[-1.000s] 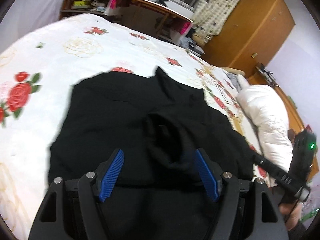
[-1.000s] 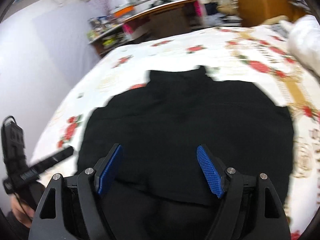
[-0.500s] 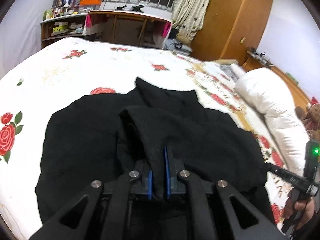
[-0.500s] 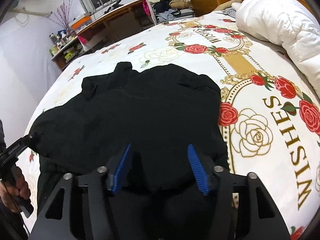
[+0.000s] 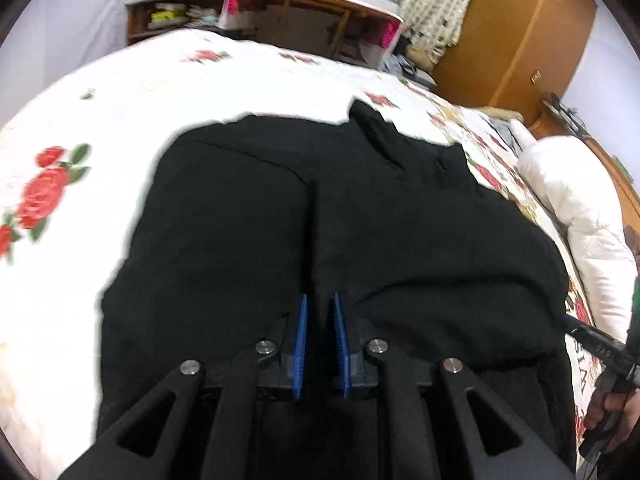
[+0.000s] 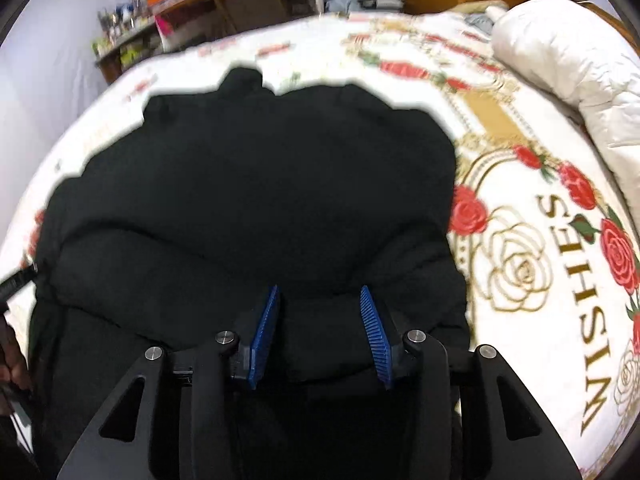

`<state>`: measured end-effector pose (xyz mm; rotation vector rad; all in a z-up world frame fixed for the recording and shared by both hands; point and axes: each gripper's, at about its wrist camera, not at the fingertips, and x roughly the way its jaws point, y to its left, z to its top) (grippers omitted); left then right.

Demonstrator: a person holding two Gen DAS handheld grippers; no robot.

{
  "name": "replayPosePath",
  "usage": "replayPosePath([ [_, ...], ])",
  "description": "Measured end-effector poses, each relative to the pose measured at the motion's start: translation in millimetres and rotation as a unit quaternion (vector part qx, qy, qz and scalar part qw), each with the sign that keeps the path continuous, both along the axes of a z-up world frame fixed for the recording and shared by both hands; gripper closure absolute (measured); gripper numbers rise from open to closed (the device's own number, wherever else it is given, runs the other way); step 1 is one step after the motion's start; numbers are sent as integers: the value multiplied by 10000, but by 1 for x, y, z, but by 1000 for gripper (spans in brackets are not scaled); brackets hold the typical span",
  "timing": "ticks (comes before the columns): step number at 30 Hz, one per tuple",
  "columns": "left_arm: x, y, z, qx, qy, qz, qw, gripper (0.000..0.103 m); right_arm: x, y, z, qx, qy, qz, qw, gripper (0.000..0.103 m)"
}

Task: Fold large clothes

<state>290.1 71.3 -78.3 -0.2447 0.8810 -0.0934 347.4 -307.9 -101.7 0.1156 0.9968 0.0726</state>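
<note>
A large black garment (image 5: pixel 360 220) lies spread on the rose-print bedspread (image 5: pixel 120 92), collar end far from me. It also fills the middle of the right wrist view (image 6: pixel 260 184). My left gripper (image 5: pixel 320 304) is shut on a fold of the black garment at its near edge. My right gripper (image 6: pixel 318 296) has its blue pads (image 6: pixel 370 320) partly apart, with a bulge of the same black cloth between them. The near hem hangs below both grippers, hidden by their bodies.
A white duvet (image 5: pixel 580 208) is bunched along the bed's right side and shows in the right wrist view (image 6: pixel 568 60). A wooden desk (image 5: pixel 312 12), shelves and a wardrobe (image 5: pixel 512 40) stand beyond the bed. The bedspread (image 6: pixel 540 240) lies bare right of the garment.
My left gripper shut on the garment fold and still holds it, now pulled closer over the cloth. My right gripper's jaws have narrowed around the near edge.
</note>
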Motion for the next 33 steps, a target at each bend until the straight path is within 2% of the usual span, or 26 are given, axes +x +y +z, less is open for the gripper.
replayPosePath([
  [3, 2, -4, 25, 72, -310, 17, 9995, 87, -1, -10, 19, 94, -326, -96, 9994, 60],
  [5, 14, -25, 39, 170, -532, -256, 9981, 87, 8, -9, 27, 94, -415, -55, 9991, 60],
  [7, 32, -53, 43, 483, -701, -638, 9943, 87, 24, -2, 29, 58, -423, 41, 9991, 60],
  [9, 58, -70, 30, 626, -557, -817, 9931, 87, 42, 6, 25, 23, -365, 110, 9993, 60],
  [11, 79, -74, 6, 793, -212, -744, 9938, 87, 63, 12, 15, 23, -205, 141, 9997, 60],
  [13, 94, -68, -21, 747, 69, -700, 9947, 87, 83, 15, -2, -9, 22, 153, 9999, 60],
  [15, 96, -65, -34, 736, -9, -727, 9946, 89, 91, 14, -16, -46, 121, 136, 9998, 60],
  [18, 96, -73, -37, 950, -75, -753, 9926, 89, 97, 11, -26, -70, 158, 104, 9998, 61],
  [22, 90, -72, -18, 958, 15, -667, 9932, 90, 88, 11, -10, -126, 113, 65, 9998, 62],
  [27, 40, -62, 17, 848, -473, -730, 9926, 90, 36, 0, 25, -10, -354, 141, 9993, 61],
  [30, 21, -61, 10, 943, -442, -823, 9912, 90, 12, -3, 21, 27, -350, 200, 9992, 61],
  [33, 28, -58, -17, 1008, -95, -744, 9921, 90, 15, -3, -5, -67, 49, 210, 9997, 62],
])
